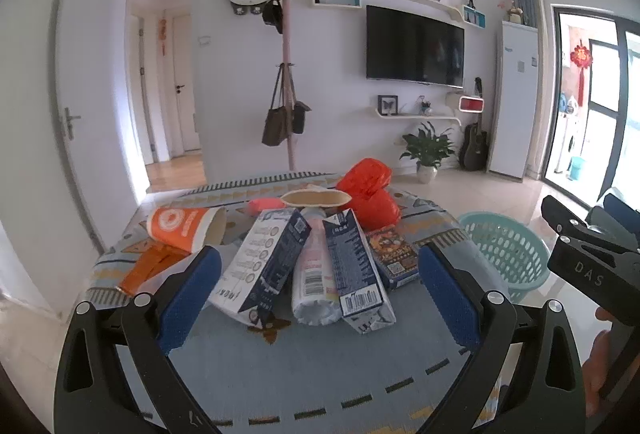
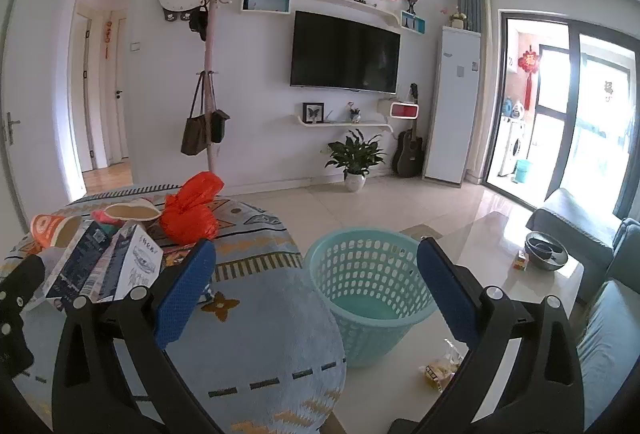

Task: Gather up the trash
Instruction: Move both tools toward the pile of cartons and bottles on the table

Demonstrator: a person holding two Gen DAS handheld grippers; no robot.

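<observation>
Left claw (image 1: 316,298) hangs wide open and empty over the near edge of the rug-covered surface (image 1: 320,374), framing two milk cartons (image 1: 264,266) with a plastic bottle (image 1: 314,286) between them. Best to pick one end carton, not the cluster (they touch). Right claw (image 2: 316,294), open and empty, faces the teal basket (image 2: 372,282) on the floor beside the surface's right edge. Farther back lies an orange bag (image 1: 368,198).

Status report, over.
Both grippers, left and right, open, empty. Trash pile untouched on rug. Basket empty. Nothing blocking.
</observation>
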